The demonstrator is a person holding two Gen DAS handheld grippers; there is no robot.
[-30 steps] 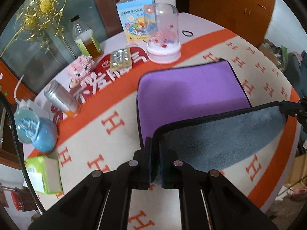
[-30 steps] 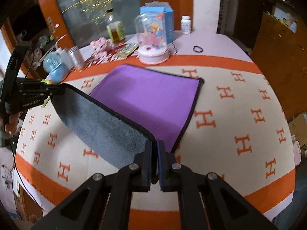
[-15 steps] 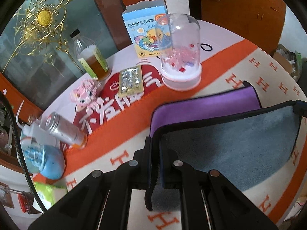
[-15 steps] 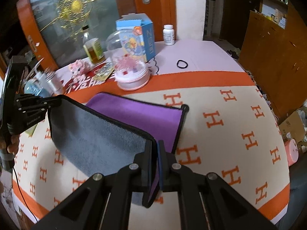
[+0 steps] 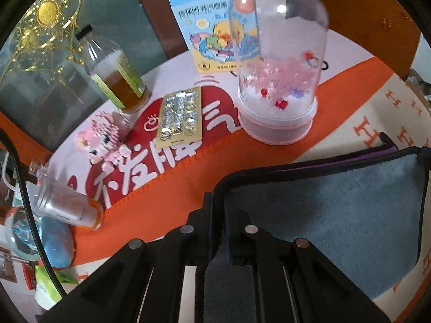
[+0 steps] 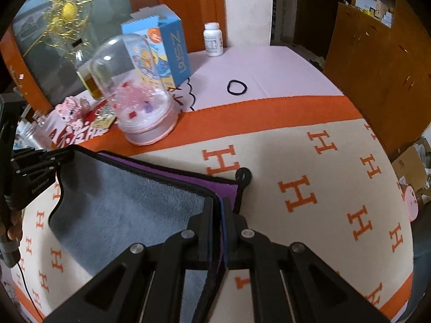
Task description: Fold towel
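The towel (image 5: 331, 215) is purple on one side and grey on the other, with a black hem. It lies on the orange and cream H-pattern cloth, its near half turned over the far half so the grey side faces up (image 6: 121, 204). Only a thin purple strip (image 6: 188, 177) shows along the far edge. My left gripper (image 5: 218, 202) is shut on the towel's left corner. My right gripper (image 6: 218, 204) is shut on the right corner. The left gripper also shows in the right wrist view (image 6: 58, 158). A black hanging loop (image 6: 243, 175) sticks out at the far right corner.
A glass dome with pink flowers (image 5: 280, 86) stands just beyond the towel's far edge. Near it are a blue box (image 5: 207, 35), a tea bottle (image 5: 113, 78), a blister pack (image 5: 180, 118), a pink toy (image 5: 99, 140), a lying bottle (image 5: 67, 207), a hair tie (image 6: 237, 87) and a white pill bottle (image 6: 213, 39).
Both grippers have carried the towel's near edge forward over the purple half. The purple area has shrunk to a thin strip, and the dome is now much closer.
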